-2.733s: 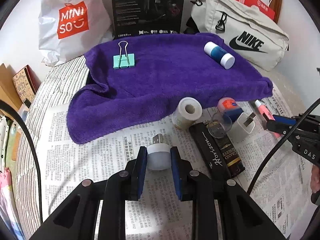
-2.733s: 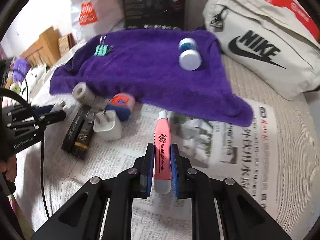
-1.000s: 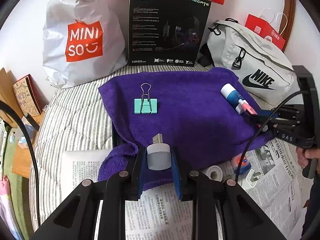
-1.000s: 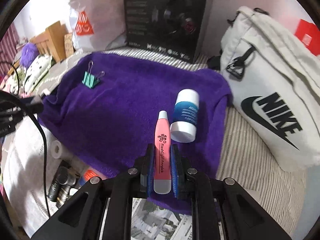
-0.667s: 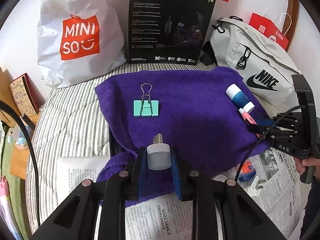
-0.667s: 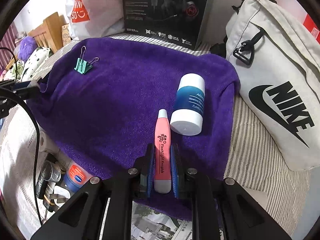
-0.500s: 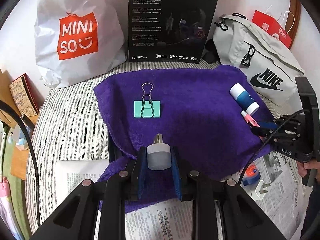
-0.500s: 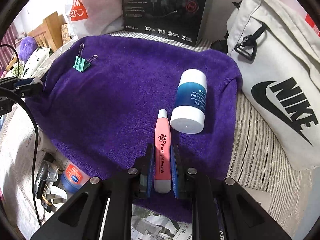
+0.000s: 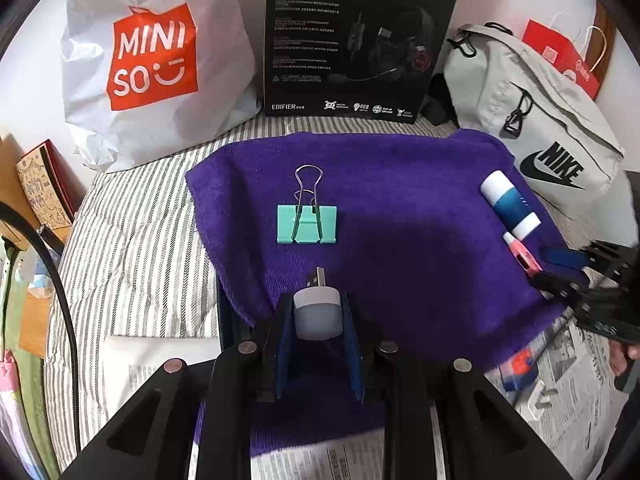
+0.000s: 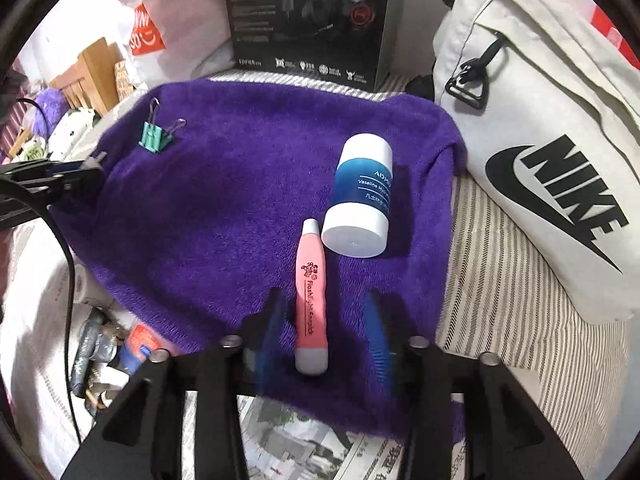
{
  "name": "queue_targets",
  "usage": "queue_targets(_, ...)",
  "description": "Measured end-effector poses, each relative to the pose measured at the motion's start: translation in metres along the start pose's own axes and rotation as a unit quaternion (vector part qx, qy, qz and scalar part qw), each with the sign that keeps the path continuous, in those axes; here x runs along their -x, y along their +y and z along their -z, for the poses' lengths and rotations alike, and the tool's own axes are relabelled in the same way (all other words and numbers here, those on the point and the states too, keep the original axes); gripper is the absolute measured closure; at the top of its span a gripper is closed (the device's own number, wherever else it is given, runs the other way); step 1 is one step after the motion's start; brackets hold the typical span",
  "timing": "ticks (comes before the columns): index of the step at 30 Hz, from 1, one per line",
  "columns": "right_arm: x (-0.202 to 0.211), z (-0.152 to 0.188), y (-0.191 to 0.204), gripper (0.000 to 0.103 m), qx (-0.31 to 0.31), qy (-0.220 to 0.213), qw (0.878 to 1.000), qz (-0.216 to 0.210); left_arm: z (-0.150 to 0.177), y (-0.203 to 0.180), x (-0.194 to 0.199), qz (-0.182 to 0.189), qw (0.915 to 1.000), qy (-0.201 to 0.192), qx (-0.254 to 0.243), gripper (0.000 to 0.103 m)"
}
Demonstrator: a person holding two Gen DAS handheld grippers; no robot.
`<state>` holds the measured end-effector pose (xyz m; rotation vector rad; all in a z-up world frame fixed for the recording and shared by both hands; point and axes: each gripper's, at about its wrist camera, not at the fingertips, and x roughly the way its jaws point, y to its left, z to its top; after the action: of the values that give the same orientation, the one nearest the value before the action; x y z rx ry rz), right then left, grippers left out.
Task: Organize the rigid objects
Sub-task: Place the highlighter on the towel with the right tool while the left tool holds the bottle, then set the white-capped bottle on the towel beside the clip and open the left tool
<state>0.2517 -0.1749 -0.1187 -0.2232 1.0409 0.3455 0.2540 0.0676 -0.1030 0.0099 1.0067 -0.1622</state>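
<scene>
Right gripper [image 10: 326, 332]: jaws have just been opening; the pink flashlight pen [image 10: 311, 298] lies between them, released, no pad pressing on it.
Pen position: laid on the purple towel [image 10: 224, 200], just beside the blue-and-white Vaseline bottle [image 10: 360, 196], tip close to its cap.
Left gripper [image 9: 318, 320]: clenched on the small white USB night light [image 9: 317, 312], held over the towel's near edge.
Already placed: green binder clip [image 9: 307, 224], farther back on the towel.
Risk, right side: the pen may be dragged or rolled against the bottle if the fingers are withdrawn at an angle.
Risk, left side: the light may be set on the folded towel edge and tip off onto the newspaper [image 9: 576, 380].
</scene>
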Motion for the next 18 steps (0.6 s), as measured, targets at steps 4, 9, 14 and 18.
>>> queue_targets(4,0.012,0.005,-0.001,0.054,-0.007,-0.010,1.000,0.003,-0.007,-0.002,-0.009,-0.002,1.0000,0.002,-0.003,0.080)
queue_targets(9,0.029,0.017,-0.006,0.048,-0.036,-0.025,0.999,-0.004,-0.013,-0.004,-0.020,-0.013,0.9999,0.007,-0.006,0.080)
queue_targets(14,0.040,0.026,-0.002,0.047,-0.051,-0.034,0.998,-0.011,-0.017,-0.001,-0.028,-0.013,0.9998,0.011,-0.006,0.080)
queue_targets(18,0.051,0.030,-0.002,0.047,-0.069,-0.043,0.997,-0.013,-0.018,-0.002,-0.031,-0.019,0.9996,0.011,-0.018,0.080)
